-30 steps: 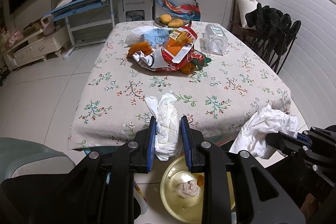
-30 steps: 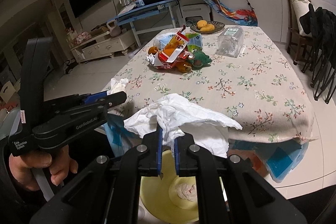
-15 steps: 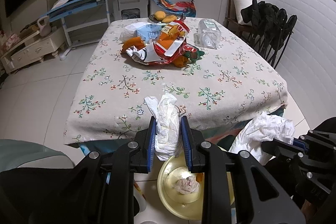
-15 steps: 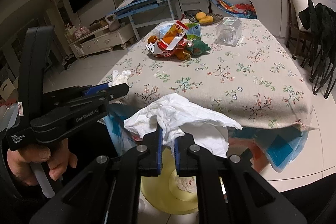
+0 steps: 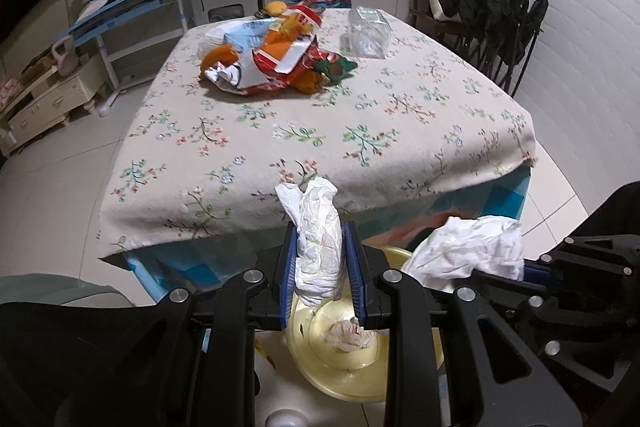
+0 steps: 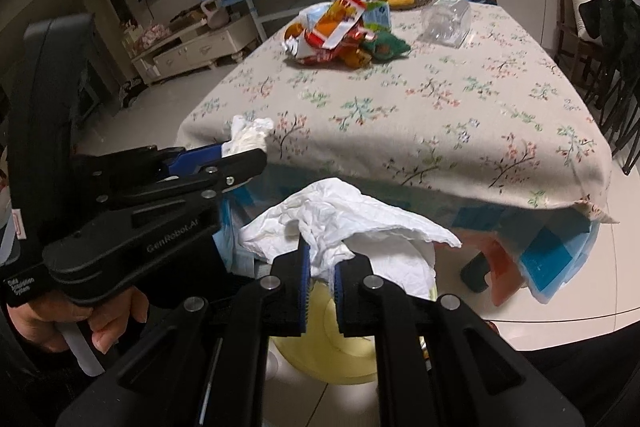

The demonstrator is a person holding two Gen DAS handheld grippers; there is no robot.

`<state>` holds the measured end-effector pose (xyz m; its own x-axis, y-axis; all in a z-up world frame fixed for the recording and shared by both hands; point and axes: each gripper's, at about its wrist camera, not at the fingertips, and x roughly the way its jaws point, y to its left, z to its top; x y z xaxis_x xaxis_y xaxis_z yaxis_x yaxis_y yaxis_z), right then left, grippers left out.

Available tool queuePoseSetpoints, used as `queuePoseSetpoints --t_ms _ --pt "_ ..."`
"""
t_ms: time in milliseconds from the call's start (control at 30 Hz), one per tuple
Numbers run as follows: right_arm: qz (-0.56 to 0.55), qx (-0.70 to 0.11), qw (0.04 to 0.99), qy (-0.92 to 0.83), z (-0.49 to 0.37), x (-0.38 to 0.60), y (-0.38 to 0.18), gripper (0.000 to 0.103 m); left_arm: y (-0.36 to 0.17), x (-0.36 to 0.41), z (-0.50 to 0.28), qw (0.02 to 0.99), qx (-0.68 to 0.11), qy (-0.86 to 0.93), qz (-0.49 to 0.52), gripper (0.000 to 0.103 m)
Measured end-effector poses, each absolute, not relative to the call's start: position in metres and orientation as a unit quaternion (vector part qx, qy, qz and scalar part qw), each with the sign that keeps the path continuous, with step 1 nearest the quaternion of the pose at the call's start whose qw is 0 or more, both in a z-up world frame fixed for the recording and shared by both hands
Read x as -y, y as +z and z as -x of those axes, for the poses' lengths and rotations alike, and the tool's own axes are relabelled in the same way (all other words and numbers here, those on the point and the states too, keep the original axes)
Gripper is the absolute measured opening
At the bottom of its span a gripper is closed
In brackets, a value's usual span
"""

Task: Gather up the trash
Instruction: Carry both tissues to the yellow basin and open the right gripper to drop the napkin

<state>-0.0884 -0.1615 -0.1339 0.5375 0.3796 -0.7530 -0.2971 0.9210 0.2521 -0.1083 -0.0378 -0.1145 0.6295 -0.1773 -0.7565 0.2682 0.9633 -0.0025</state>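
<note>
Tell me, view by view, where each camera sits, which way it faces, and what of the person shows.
Left wrist: rides the left gripper, facing forward and down at the rolled tissue it clamps, the yellow bin and the table; no hand shows, only the right gripper.
Right wrist: rides the right gripper, facing forward and down at its crumpled tissue; the person's left hand shows.
Shared: both tissues, bin, table, snack wrappers.

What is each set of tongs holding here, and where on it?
Left tongs: rolled tissue wad, clamped across its middle. Right tongs: crumpled white napkin, pinched at a bunched fold near its centre.
</note>
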Motion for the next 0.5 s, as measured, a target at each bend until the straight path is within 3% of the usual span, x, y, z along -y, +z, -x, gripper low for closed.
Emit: queuePoseSetpoints --t_ms 433,500 --pt "-0.047 -0.483 0.854 0.188 0.084 0.161 -0.153 0.012 -0.130 0.043 0.111 0.890 -0.432 -0.130 -0.067 0.022" --pt "-0.052 -0.492 0.849 0.187 0.083 0.162 -0.157 0.017 -0.131 0.043 0.111 0.889 -0.433 -0.129 -0.068 0.022"
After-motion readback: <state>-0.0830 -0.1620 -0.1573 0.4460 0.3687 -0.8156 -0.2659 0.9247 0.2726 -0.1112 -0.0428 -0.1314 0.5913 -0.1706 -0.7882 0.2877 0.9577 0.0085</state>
